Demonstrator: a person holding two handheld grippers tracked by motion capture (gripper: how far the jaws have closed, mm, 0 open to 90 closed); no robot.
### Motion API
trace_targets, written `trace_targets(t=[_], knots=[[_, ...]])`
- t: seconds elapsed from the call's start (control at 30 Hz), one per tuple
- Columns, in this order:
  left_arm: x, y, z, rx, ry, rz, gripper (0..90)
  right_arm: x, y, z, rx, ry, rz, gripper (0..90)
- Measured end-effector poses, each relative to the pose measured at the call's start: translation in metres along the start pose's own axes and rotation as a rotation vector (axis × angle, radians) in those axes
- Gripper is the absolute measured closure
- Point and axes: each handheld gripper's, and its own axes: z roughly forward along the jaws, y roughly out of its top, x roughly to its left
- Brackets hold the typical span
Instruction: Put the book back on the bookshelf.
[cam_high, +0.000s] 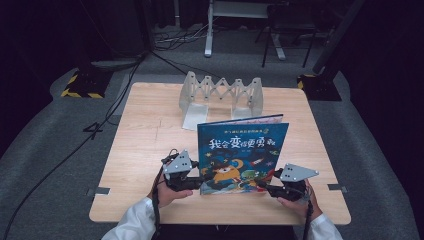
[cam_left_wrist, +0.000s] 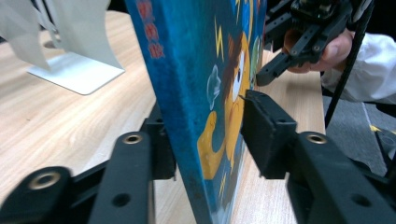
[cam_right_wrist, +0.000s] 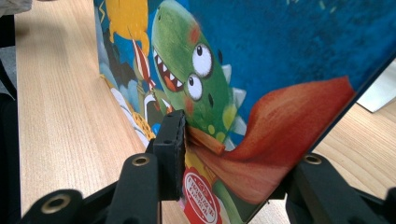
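Two grippers hold the book (cam_high: 242, 150) upright, cover facing the person

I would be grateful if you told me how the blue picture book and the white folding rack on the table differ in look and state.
The blue picture book is colourful, with cartoon art and a title on its cover; the white folding rack is plain and pale, a zigzag lattice. The book is gripped at its lower corners by the left tongs and right tongs; the rack stands untouched at the far edge. The book is nearer the person. Both stand upright over the wooden table.

Grey carpet floor (cam_high: 60, 150), dark surroundings, perhaps desks (cam_high: 240, 15)
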Motion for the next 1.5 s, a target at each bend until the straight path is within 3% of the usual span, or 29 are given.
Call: trace_targets(t=[0.1,0.17,0.27,0.43,0.53,0.8,0.87,0.9,1.03,1.1,1.23,1.33,1.4,1.5], knots=[[-0.003,-0.002,0.009,0.035,-0.003,0.017,57.0,0.001,0.0,0.0,-0.001,-0.003,-0.004,59.9],[-0.004,-0.005,0.015,0.052,-0.006,0.03,61.8,0.001,-0.002,-0.001,-0.004,0.0,-0.015,59.6],[-0.006,-0.006,0.017,0.048,-0.019,0.043,63.2,0.002,-0.003,-0.002,-0.007,-0.003,-0.022,59.5],[-0.01,-0.005,0.018,0.044,-0.03,0.066,67.1,0.007,-0.005,-0.007,-0.002,-0.047,-0.047,57.6],[-0.011,-0.004,0.016,0.023,-0.035,0.059,68.5,0.006,-0.009,-0.011,-0.003,-0.055,-0.047,57.8],[-0.018,0.0,0.019,0.034,-0.027,0.106,71.2,0.002,-0.013,-0.025,-0.045,-0.097,-0.028,58.9],[-0.019,0.0,0.019,0.031,-0.035,0.107,74.4,0.0,-0.013,-0.034,-0.081,-0.122,-0.002,61.6],[-0.019,-0.001,0.019,0.029,-0.04,0.106,75.2,-0.004,-0.013,-0.039,-0.092,-0.111,0.013,61.9],[-0.02,0.0,0.019,0.031,-0.051,0.111,78.6,-0.008,-0.013,-0.047,-0.116,-0.135,0.043,62.1],[-0.021,0.0,0.019,0.033,-0.05,0.114,79.3,-0.009,-0.011,-0.047,-0.121,-0.166,0.027,60.4],[-0.023,0.0,0.019,0.037,-0.052,0.119,80.4,-0.012,-0.003,-0.043,-0.131,-0.193,0.044,53.2],[-0.023,0.0,0.017,0.037,-0.04,0.123,81.0,-0.015,0.004,-0.035,-0.121,-0.173,0.046,51.6],[-0.022,0.0,0.016,0.035,-0.04,0.122,81.0,-0.016,0.007,-0.028,-0.114,-0.121,0.042,53.1],[-0.02,0.0,0.013,0.029,-0.011,0.119,80.3,-0.019,0.01,-0.023,-0.102,-0.112,0.04,56.8]])
